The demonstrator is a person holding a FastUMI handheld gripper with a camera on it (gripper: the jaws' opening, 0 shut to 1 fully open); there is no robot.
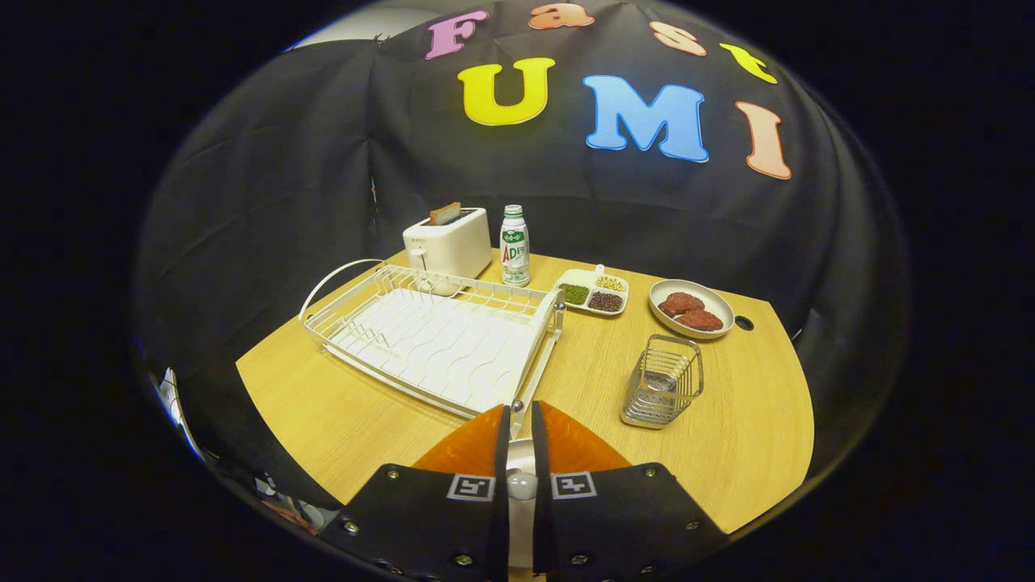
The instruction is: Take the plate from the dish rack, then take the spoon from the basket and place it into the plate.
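gripper (520,420) near-closed, object between fingers unclear

Toaster (449,242) is standing at the far edge of the surface (340,412), with a slice of bread (445,212) poking up from its slot. Bottle (514,246) is standing upright just beside the toaster. Divided tray (594,293) is lying near the bottle, holding green, pale and dark beans in separate compartments. Bowl (691,309) is sitting next to the tray, carrying two reddish-brown patties (690,311). A dark round hole (744,323) is showing in the surface just beside the bowl.
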